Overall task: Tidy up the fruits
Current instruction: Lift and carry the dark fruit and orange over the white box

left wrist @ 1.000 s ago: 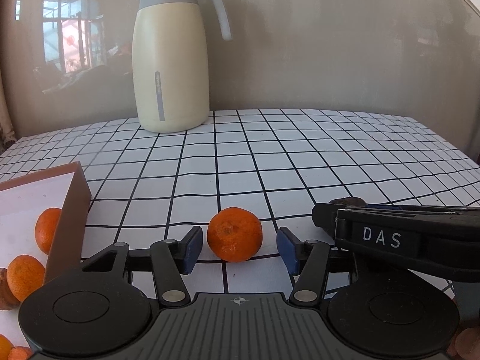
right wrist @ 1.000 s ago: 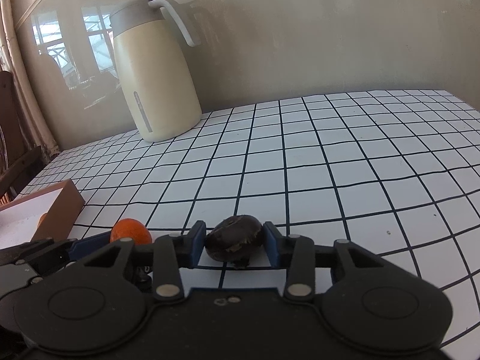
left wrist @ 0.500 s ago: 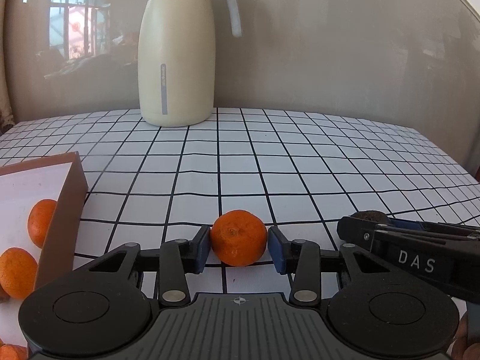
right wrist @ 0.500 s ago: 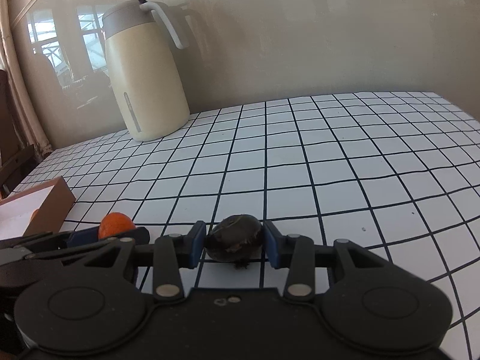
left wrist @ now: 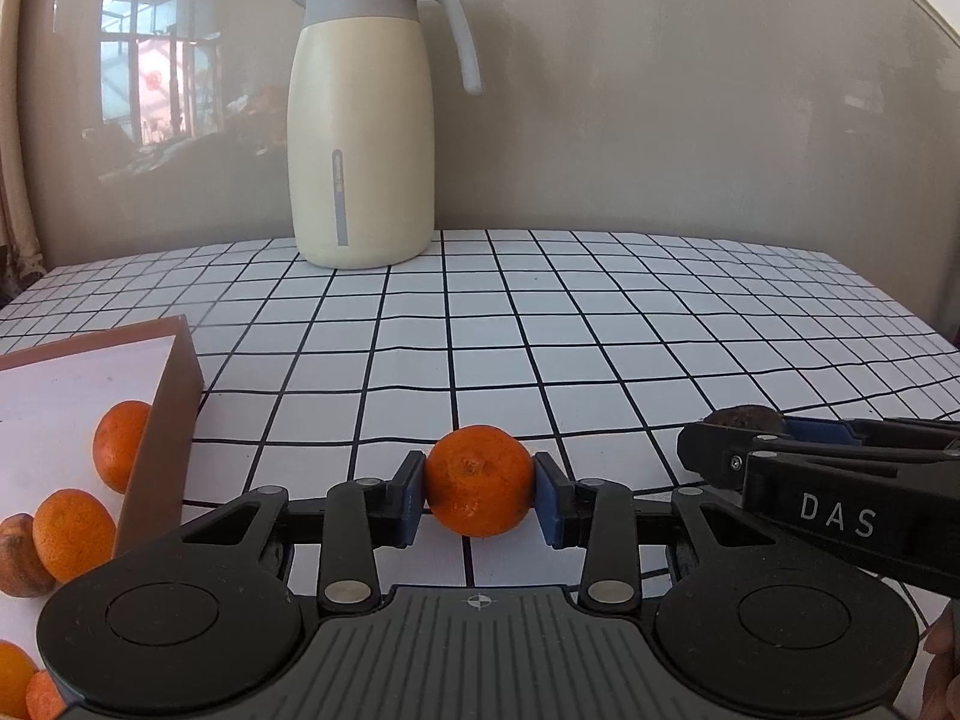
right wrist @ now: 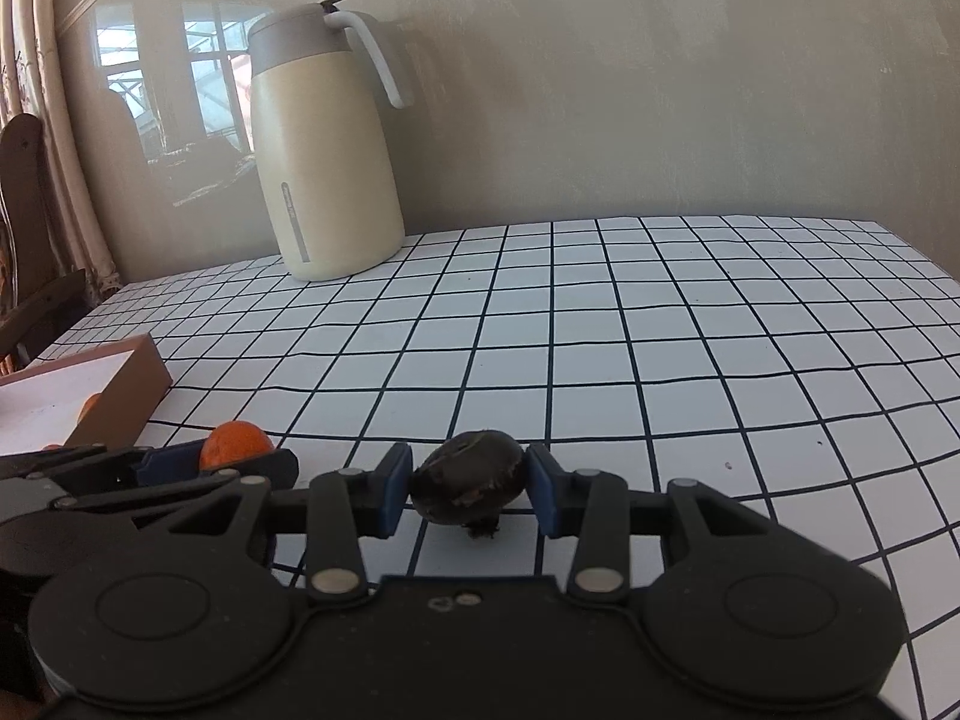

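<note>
In the left wrist view, the left gripper [left wrist: 480,501] pinches a mandarin orange [left wrist: 479,480] between its blue pads, low in the centre of the frame above the grid-patterned tablecloth [left wrist: 540,348]. At the left edge sits a brown box [left wrist: 174,384] with a white inside, holding more mandarins [left wrist: 120,444] and a brownish fruit [left wrist: 18,555]. A cream thermos jug [left wrist: 360,138] stands at upper centre against the wall.

In the right wrist view, the right gripper [right wrist: 469,489] is clamped on a dark, wrinkled fruit [right wrist: 468,483] at lower centre, apparently just above the cloth. The left gripper with its mandarin shows at lower left, near the box.
</note>
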Available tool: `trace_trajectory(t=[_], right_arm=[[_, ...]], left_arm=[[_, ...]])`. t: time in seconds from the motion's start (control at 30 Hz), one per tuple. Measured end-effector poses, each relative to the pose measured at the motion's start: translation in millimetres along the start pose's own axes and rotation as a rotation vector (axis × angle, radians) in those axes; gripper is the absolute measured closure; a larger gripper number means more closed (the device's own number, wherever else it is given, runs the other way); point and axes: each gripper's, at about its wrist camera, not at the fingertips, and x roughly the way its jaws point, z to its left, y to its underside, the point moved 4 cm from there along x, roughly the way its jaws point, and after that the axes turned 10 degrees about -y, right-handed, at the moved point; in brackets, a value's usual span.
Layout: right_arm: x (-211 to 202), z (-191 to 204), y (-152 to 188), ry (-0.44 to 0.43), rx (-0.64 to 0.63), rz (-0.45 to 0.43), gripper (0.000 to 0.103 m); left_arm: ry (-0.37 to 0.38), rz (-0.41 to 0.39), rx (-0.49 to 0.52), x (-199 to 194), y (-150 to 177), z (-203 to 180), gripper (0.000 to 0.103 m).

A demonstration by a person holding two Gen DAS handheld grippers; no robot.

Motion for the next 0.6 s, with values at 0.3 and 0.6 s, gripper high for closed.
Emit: trace_trajectory(t=[0.3,0.6], right_arm=[[-25.6,21.5,3.9,-0.054,-0.055,-0.014,0.071],[-44.7,46.6,16.7,-0.094,-0.103,-0.001,0.071]], left_arm=[[0.009,-0.013,0.011,-30.1,10.6,19.7,0.065],[0.015,-0.032,0.015,-58.5,19.3,37.2,0.065]])
